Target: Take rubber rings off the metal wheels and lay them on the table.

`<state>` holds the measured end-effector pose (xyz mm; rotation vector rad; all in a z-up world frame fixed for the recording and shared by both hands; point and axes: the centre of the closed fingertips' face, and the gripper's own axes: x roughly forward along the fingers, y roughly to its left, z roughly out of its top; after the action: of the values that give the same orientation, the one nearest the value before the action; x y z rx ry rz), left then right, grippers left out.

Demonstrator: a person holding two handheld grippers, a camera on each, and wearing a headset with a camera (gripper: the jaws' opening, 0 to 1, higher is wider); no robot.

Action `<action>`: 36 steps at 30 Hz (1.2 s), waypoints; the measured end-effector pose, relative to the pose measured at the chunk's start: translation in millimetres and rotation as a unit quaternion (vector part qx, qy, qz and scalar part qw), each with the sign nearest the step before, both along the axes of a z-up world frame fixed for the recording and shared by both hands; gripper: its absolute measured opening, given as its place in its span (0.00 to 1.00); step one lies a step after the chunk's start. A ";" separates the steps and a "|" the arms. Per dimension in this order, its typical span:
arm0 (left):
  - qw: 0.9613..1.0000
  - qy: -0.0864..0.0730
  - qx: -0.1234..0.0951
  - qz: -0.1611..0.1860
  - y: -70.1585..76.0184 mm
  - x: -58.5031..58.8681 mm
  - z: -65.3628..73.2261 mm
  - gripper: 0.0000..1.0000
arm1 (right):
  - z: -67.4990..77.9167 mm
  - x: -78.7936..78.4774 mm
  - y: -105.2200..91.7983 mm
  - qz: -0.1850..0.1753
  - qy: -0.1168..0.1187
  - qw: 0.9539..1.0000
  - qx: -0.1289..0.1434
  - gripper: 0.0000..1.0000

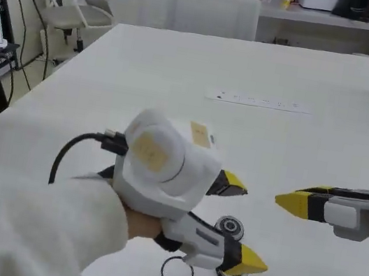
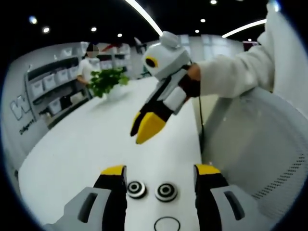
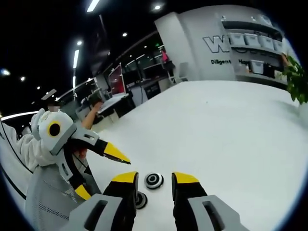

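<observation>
Two wheels (image 2: pixel 136 189) sit side by side on the worktop (image 1: pixel 177 94), straight ahead between the left gripper's (image 2: pixel 156 171) wide-open, empty fingers; a loose ring (image 2: pixel 167 224) lies just nearer. Farther off hovers the right gripper (image 1: pixel 294 201), fingers narrowly parted, empty.

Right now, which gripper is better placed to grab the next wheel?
Left, probably. The left gripper is open, with both metal wheels between its jaws, near the rubber ring already on the table. The right gripper, also open, points at them from farther off.
</observation>
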<state>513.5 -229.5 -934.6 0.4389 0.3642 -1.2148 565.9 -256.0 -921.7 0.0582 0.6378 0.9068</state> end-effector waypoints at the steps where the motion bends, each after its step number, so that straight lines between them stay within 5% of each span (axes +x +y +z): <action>1: 1.000 0.010 0.008 0.005 3.4 0.7 -7.0 0.55 | -3.6 -1.1 2.1 0.007 0.004 1.000 -0.006 0.26; 7: 0.999 0.029 0.005 0.018 10.3 3.9 -16.1 0.55 | -18.2 -14.1 12.3 0.059 0.020 0.998 -0.025 0.30; 12: 0.999 0.039 0.007 0.014 10.3 -0.2 -23.3 0.51 | -38.9 -34.1 11.4 0.140 0.001 0.987 -0.080 0.35; 15: 0.999 0.038 0.015 0.006 8.2 -3.4 -26.8 0.50 | -44.6 -37.6 10.2 0.148 0.005 0.985 -0.090 0.33; 21: 0.999 0.044 0.008 0.003 8.2 -4.7 -27.6 0.47 | -61.7 -53.3 10.2 0.211 -0.014 0.968 -0.137 0.34; 27: 0.999 0.048 0.001 0.008 7.5 -4.9 -28.8 0.43 | -71.7 -62.0 9.0 0.246 -0.018 0.957 -0.150 0.35; 36: 0.998 0.057 0.005 0.018 8.1 -1.9 -36.2 0.41 | -80.7 -68.2 8.4 0.269 -0.020 0.949 -0.164 0.38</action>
<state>511.6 -221.3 -970.8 0.3699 0.4748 -1.2059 497.7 -247.6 -1002.4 -0.4524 0.7760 1.3100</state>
